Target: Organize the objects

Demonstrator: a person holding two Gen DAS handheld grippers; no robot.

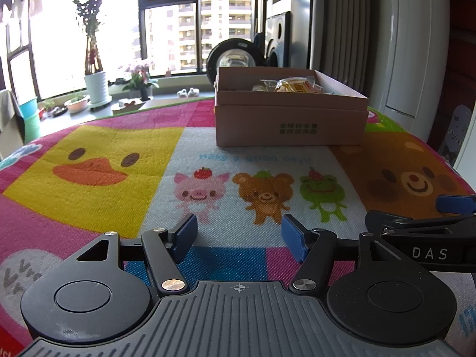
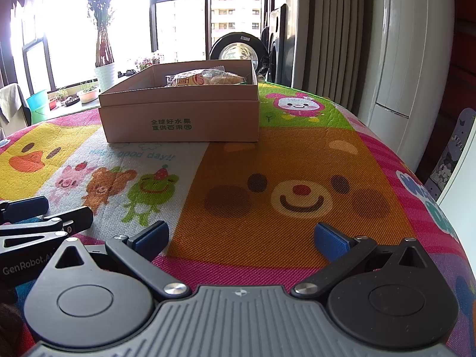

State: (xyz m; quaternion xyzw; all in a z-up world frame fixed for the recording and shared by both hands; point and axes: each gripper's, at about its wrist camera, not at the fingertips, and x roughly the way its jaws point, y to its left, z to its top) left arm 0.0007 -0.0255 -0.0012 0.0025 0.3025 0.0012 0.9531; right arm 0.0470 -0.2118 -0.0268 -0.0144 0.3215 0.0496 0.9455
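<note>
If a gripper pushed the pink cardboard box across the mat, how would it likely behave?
The pink cardboard box would probably slide rather than tip, being low and wide. It is likely light: only wrapped snacks show inside. Its thin walls may flex.

Box (image 2: 178,119): 全球好水果; tongs (image 1: 428,253) "DAS"; mat (image 2: 142,154) "good day!!"
</note>
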